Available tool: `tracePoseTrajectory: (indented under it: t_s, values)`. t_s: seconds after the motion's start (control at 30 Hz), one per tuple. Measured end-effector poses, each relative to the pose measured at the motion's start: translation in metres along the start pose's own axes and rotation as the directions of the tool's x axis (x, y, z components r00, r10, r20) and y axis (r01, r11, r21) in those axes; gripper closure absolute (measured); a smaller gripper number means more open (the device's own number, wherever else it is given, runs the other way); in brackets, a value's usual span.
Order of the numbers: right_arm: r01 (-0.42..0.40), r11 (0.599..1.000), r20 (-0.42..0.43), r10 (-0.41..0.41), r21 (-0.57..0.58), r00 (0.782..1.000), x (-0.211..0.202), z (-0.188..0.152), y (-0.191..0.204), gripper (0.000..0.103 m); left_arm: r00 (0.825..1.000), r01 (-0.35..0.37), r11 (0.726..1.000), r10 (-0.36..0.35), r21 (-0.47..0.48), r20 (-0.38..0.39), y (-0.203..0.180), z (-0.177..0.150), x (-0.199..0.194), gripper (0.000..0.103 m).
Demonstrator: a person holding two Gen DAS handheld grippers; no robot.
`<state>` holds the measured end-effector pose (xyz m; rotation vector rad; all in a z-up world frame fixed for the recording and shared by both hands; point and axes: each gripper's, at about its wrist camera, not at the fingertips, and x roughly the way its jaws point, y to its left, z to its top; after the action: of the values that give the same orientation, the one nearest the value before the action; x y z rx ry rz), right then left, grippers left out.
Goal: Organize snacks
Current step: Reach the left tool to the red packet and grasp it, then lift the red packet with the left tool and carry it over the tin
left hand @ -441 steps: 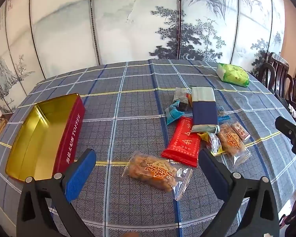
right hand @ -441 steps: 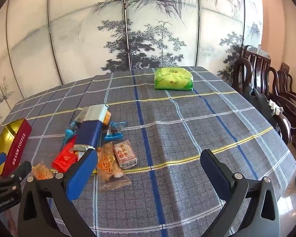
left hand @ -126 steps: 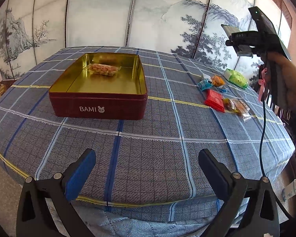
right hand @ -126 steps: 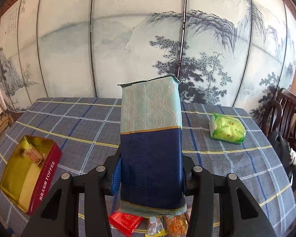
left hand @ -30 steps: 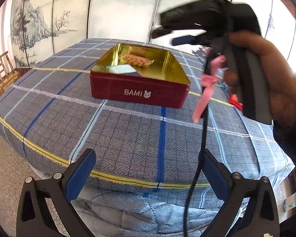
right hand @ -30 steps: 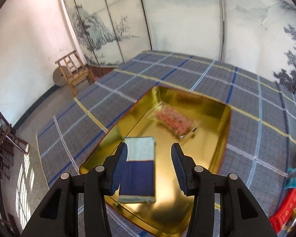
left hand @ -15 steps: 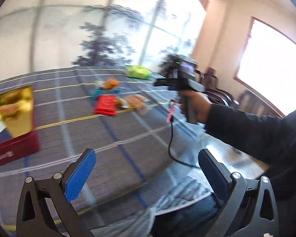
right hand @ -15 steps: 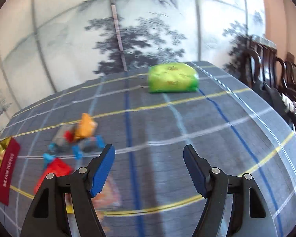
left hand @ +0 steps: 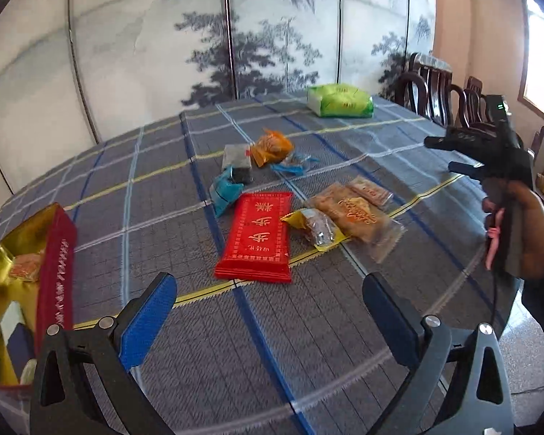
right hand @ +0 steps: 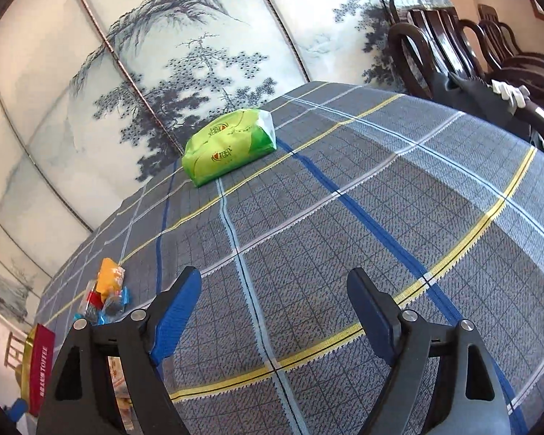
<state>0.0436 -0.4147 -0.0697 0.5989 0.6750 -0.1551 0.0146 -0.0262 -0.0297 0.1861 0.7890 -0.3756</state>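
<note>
Both tongs, left gripper (left hand: pixel 268 311) and right gripper (right hand: pixel 273 308), were held agape, empty; "TOFFEE" was read on the red tin (right hand: pixel 41 362).

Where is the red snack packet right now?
In the left wrist view the red snack packet lies flat mid-table, between the teal packet and the yellow-edged packet.

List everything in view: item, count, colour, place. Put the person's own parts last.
Tin: 1, red outside, gold inside, table's left edge, snacks inside.
Red packet: 1, table centre.
Clear-wrapped pastries: about 3, tan, right of red packet.
Orange packet: 1, behind red packet.
Blue packets: about 2, near orange packet.
Green pack: 1, far side.
Tablecloth: 1, grey-blue plaid.
Chairs: several, dark wood, right.
Left gripper: open, empty.
Right gripper: open, empty.
</note>
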Motion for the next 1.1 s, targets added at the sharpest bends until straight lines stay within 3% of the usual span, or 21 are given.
tracePoseTrajectory:
  t_s: [0.07, 0.13, 0.37, 0.4, 0.47, 0.57, 0.77, 1.1]
  values:
    - [-0.034, 0.998, -0.002, 0.034, 0.046, 0.999, 0.000, 0.000, -0.008, 0.020, 0.999, -0.007, 1.000, 0.007, 0.002, -0.054, 0.003, 0.010, 0.027, 0.021]
    - [-0.052, 0.996, 0.008, 0.051, 0.067, 0.999, -0.001, -0.001, -0.013, 0.019, 0.997, -0.025, 0.999, 0.027, 0.025, -0.070, 0.002, 0.012, 0.040, 0.028]
    - [-0.088, 0.994, 0.005, 0.088, 0.071, 0.996, 0.000, -0.002, -0.015, 0.016, 0.994, 0.002, 0.999, 0.003, 0.050, -0.106, 0.004, 0.023, 0.069, 0.036]
    - [-0.093, 0.993, 0.006, 0.093, 0.074, 0.996, 0.000, -0.002, -0.016, 0.016, 0.994, 0.014, 0.999, -0.009, 0.048, -0.106, 0.004, 0.026, 0.072, 0.039]
    - [-0.094, 0.993, 0.006, 0.094, 0.075, 0.996, -0.001, -0.002, -0.016, 0.016, 0.993, 0.059, 0.998, -0.058, 0.002, -0.104, 0.008, 0.029, 0.075, 0.056]
    - [-0.098, 0.993, 0.002, 0.098, 0.070, 0.995, 0.000, -0.002, -0.015, 0.014, 0.994, 0.047, 0.999, -0.047, -0.004, -0.103, 0.003, 0.032, 0.077, 0.062]
    - [-0.110, 0.991, 0.005, 0.110, 0.078, 0.994, -0.001, -0.002, -0.016, 0.014, 0.993, 0.054, 0.995, -0.062, -0.080, -0.100, 0.005, 0.035, 0.065, 0.064]
    - [-0.104, 0.992, 0.005, 0.104, 0.075, 0.995, -0.001, -0.002, -0.017, 0.014, 0.998, -0.037, 0.999, 0.037, -0.016, 0.046, 0.007, 0.045, -0.016, 0.064]
